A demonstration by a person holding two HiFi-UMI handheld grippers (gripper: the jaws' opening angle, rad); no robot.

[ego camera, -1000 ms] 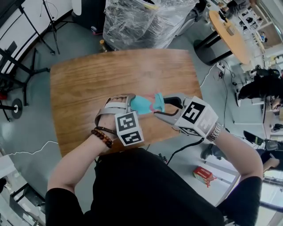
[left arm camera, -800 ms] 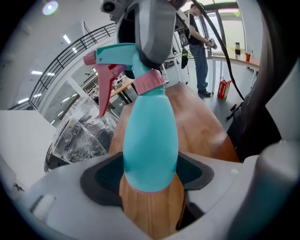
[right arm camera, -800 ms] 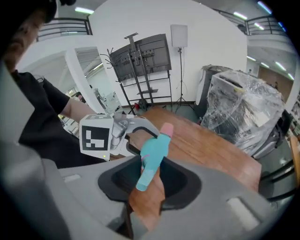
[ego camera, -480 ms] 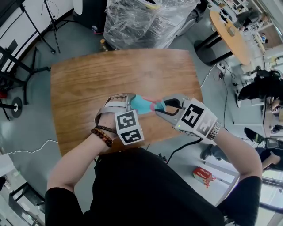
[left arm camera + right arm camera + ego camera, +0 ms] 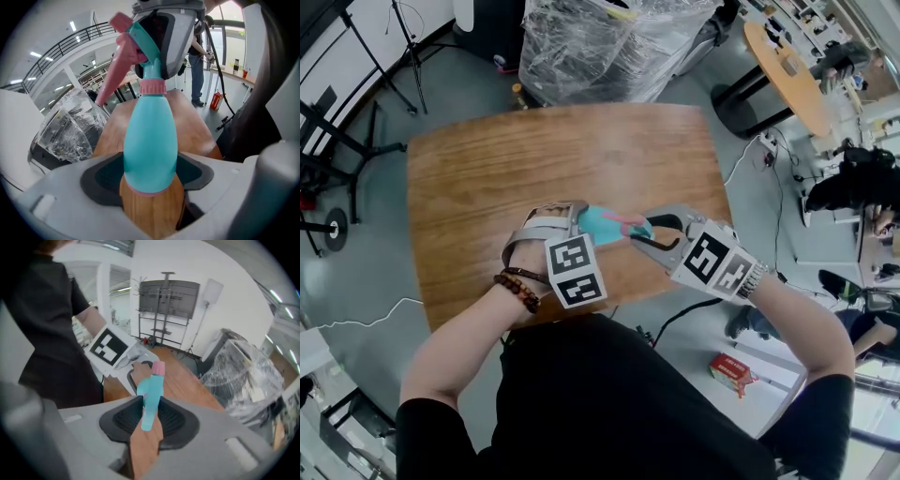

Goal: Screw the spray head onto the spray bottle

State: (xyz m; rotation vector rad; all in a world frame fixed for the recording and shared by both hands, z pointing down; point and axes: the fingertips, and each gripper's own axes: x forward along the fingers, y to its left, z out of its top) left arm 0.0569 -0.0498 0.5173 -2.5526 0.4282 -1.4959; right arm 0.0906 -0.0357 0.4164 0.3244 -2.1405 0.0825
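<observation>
I hold a teal spray bottle above the near edge of the wooden table. My left gripper is shut on the bottle's body. The teal spray head with a pink trigger and pink collar sits on the bottle's neck. My right gripper is shut on the spray head. The two grippers face each other, left and right of the bottle.
A plastic-wrapped pallet stands beyond the table's far edge. A round wooden table is at the upper right. Black stands are to the left. A red box lies on the floor at right.
My right gripper has rolled with the spray head in it. In the left gripper view the trigger has swung from pointing down-left to slanting up toward the top. The left gripper holds still.
</observation>
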